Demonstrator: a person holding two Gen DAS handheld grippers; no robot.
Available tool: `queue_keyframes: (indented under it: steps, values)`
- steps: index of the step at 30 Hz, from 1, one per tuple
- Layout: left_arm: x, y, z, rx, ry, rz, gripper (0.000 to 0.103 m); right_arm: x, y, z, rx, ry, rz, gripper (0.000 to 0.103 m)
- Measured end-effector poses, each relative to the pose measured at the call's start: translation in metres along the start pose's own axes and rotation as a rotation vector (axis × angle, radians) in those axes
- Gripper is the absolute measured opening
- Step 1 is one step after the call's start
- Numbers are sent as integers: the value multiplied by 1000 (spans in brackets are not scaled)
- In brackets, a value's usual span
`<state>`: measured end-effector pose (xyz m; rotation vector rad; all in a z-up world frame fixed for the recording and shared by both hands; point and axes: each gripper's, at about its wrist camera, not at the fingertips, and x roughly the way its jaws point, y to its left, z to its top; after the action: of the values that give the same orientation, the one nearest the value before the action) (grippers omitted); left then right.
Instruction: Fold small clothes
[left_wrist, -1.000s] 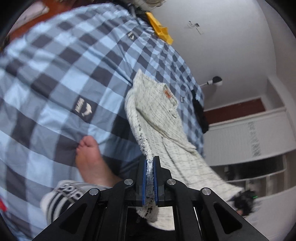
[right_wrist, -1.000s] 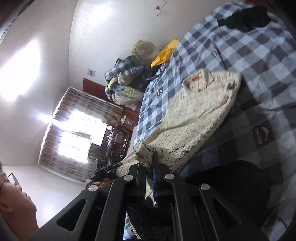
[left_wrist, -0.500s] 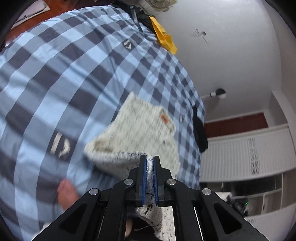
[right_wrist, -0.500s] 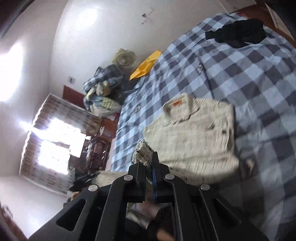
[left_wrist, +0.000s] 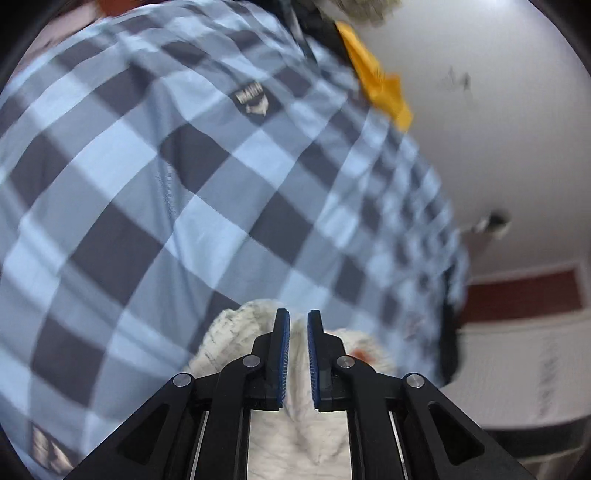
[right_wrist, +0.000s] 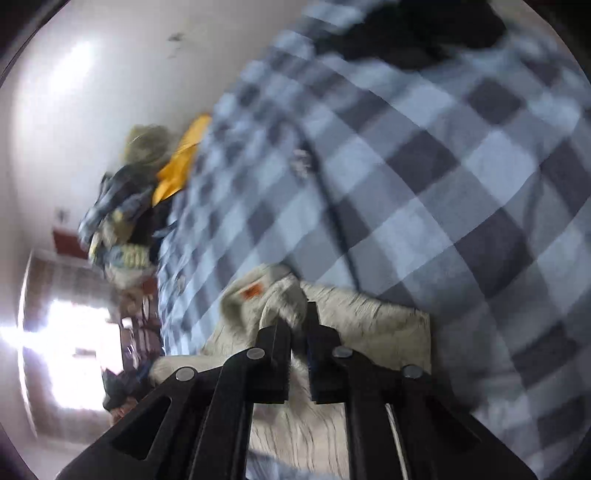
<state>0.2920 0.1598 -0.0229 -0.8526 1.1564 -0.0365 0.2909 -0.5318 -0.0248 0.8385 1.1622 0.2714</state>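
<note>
The cream knitted garment lay on the bed, spread over the blue-and-grey checked cover, and both tools stood low over it. No container showed in either view.

In the left wrist view the left tool had its jaws parting, with a clear gap between the blue pads. The cream knit lay directly under and behind that gap, and no cloth was pinched between the pads. A second earlier the same tool had been clamped on an edge of the garment, which then hung stretched out above the bed, and a bare foot had shown on the cover; now the foot was gone from view and the knit sat bunched right at the fingertips.

In the right wrist view the right tool was also opening, a narrow slot showing between its fingers. The collar end of the garment, with its small orange label, lay just beyond and to the left of the fingertips, and a fold of the knit rose against them; blur hid whether any cloth was left in the slot. Earlier this tool had gripped a dark-speckled edge with the garment lying long across the bed; now the garment looked shorter, doubled over on itself.

A yellow cloth lay at the far edge of the bed near the wall, a heap of mixed clothes beside it, and a black garment farther off on the cover.
</note>
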Motion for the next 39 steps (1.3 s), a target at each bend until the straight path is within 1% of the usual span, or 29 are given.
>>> queue_keyframes:
  steps: [1,2,3,4,5,6,7,8,9,11,13,14,16,17,18,19,20,21,22,24,26,27,28,30,32,34,35,38,39]
  values:
    - [9,-3,2,32,21,58,23,11,-10,6,47,17,-28,7]
    - [14,-6,2,65,25,109,31,20,-24,11,106,24,-60,8]
    - [14,-9,-1,108,11,143,65,24,-36,14,144,16,-101,13]
    - [11,-10,-6,145,-14,160,96,24,-41,17,146,12,-139,23]
    - [6,-12,-13,187,-55,171,103,21,-44,18,132,-5,-180,31]
    - [-1,-13,-22,237,-92,176,103,12,-46,18,105,-44,-227,48]
    - [-4,-13,-29,278,-99,186,103,4,-46,16,85,-81,-266,56]
    - [-6,-12,-38,317,-90,198,103,-6,-43,11,56,-120,-315,69]
    - [-7,-10,-49,351,-74,218,103,-14,-39,3,15,-146,-372,73]
    - [-6,-8,-69,405,-42,264,103,-14,-29,-14,-66,-135,-417,73]
    - [0,-7,-91,452,11,278,103,-6,-11,-41,-164,-49,-386,73]
    - [4,-9,-101,468,49,256,103,-1,-2,-55,-201,-3,-359,73]
    - [12,-14,-121,476,110,189,103,12,16,-85,-236,91,-274,73]
    - [18,-19,-131,478,131,171,103,20,25,-97,-239,135,-216,73]
    - [23,-23,-139,492,140,175,103,31,34,-109,-239,185,-151,73]
    - [29,-29,-146,523,147,193,103,45,42,-120,-231,237,-103,73]
    - [36,-35,-155,575,154,237,103,61,49,-127,-225,280,-87,73]
    - [45,-42,-164,644,158,309,103,73,54,-132,-235,305,-93,73]
    - [51,-45,-171,704,155,368,103,86,61,-137,-267,315,-120,73]
    - [60,-51,-189,847,118,482,103,110,79,-152,-424,313,-252,73]
    - [63,-53,-203,955,78,518,103,130,92,-169,-598,334,-405,73]
    - [66,-54,-210,1001,62,521,103,138,97,-183,-699,344,-474,73]
    - [68,-55,-214,1026,55,520,103,142,101,-193,-773,338,-516,73]
    - [79,-56,-218,1056,49,534,103,147,108,-213,-922,281,-599,73]
    - [90,-62,-214,1060,47,552,103,152,108,-214,-946,264,-642,73]
    - [101,-67,-210,1033,33,555,103,152,109,-201,-882,237,-628,73]
    - [105,-70,-207,1020,33,546,103,147,111,-187,-820,203,-599,73]
    - [121,-83,-196,1001,9,531,103,133,111,-155,-684,147,-489,73]
    - [126,-88,-190,996,-8,533,103,128,110,-142,-634,109,-477,73]
